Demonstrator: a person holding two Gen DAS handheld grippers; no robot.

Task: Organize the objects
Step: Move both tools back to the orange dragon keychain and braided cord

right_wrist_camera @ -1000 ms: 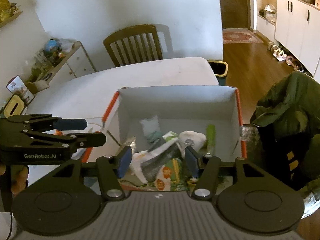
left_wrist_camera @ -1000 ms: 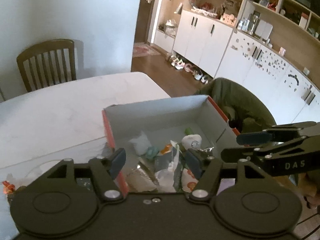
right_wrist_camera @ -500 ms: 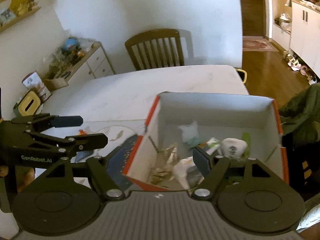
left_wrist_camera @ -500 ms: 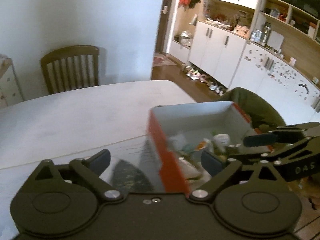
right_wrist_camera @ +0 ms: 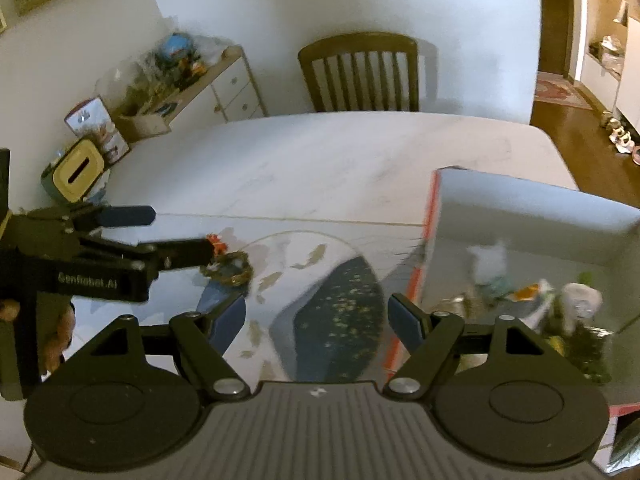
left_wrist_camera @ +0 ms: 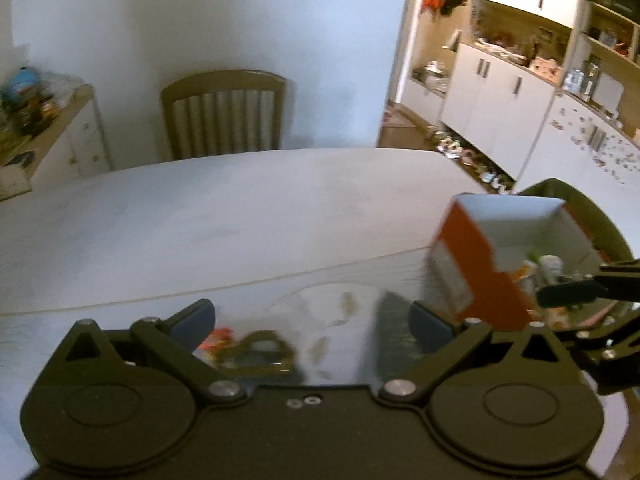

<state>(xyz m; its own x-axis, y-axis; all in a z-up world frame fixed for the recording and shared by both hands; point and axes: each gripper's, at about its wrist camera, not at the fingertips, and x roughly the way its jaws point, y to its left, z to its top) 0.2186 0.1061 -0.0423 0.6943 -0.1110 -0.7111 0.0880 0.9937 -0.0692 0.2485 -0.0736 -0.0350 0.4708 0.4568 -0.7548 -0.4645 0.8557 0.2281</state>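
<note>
Both grippers have swung left off the box point(right_wrist_camera: 532, 220), jaws opening on nothing: left gripper point(left_wrist_camera: 312, 320), right gripper point(right_wrist_camera: 316, 316). Between the left's fingers, a blurred gold-trimmed trinket point(left_wrist_camera: 256, 354) lies near the table's point(left_wrist_camera: 240, 216) near edge. Beyond, bare tabletop runs to the chair point(left_wrist_camera: 224, 112).

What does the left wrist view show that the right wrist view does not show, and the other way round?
Only the left wrist view: tall white cupboards, and the right hand-held gripper seen from the side over the box.

Only the right wrist view: a yellow container at the table's edge, a person's hand, and the left hand-held gripper, seen from the side beside the small wrapper.

Both: the table, the chair, the orange box with items inside, and the wrapper.
</note>
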